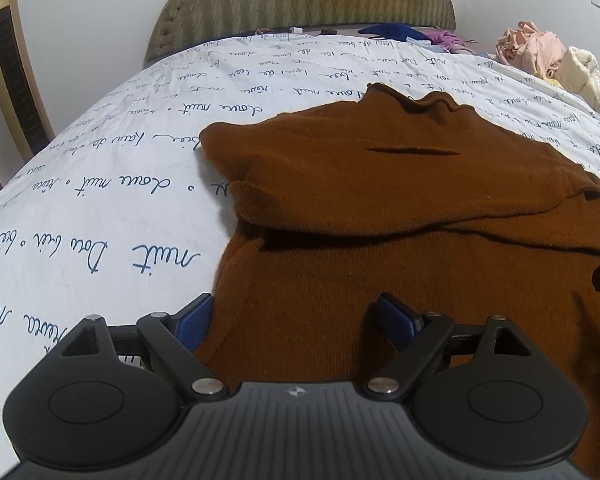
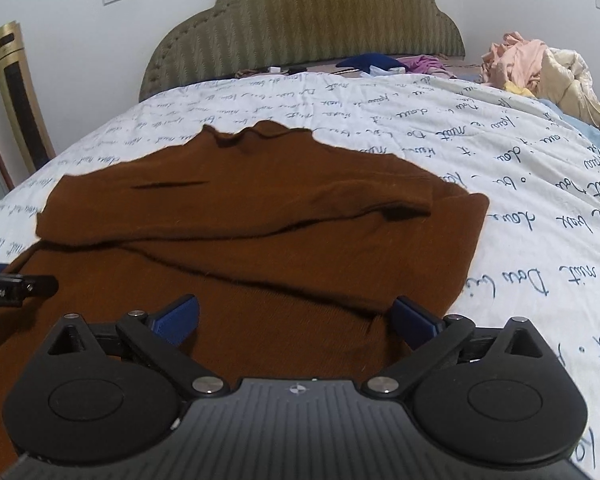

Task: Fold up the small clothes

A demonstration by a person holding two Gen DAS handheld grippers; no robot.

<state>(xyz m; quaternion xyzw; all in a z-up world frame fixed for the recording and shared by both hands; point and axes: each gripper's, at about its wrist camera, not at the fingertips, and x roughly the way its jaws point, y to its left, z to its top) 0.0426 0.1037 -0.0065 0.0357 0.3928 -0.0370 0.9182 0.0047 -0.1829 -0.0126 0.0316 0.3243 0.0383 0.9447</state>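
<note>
Left wrist view: brown knit sweater, lying flat on the bed cover from centre out to 3 o'clock, collar toward 12 o'clock, one sleeve folded across the chest; judged soft, light and limp, fuzzy enough to grip without slipping, likely to sag and drag if lifted by one point only, so best taken at the hem corners or side edges with both tongs; left gripper at 6 o'clock, jaws spread wide and empty, low over the sweater's lower body, its left pad at the garment's side edge, contact with the cloth not determinable; tip of the other tool enters at 3 o'clock. Right wrist view: same sweater, centre to 9 o'clock, colour rust brown, fine knit, wavy ribbed neck edge at 12 o'clock, sleeve laid across with its cuff ending toward 2 o'clock, a dark crease on the chest; right gripper at 6 o'clock, jaws spread, nothing between them, over the lower body near the sweater's edge at 4 o'clock; heap of other clothes at 1 o'clock, well apart; padded headboard at 12 o'clock
</note>
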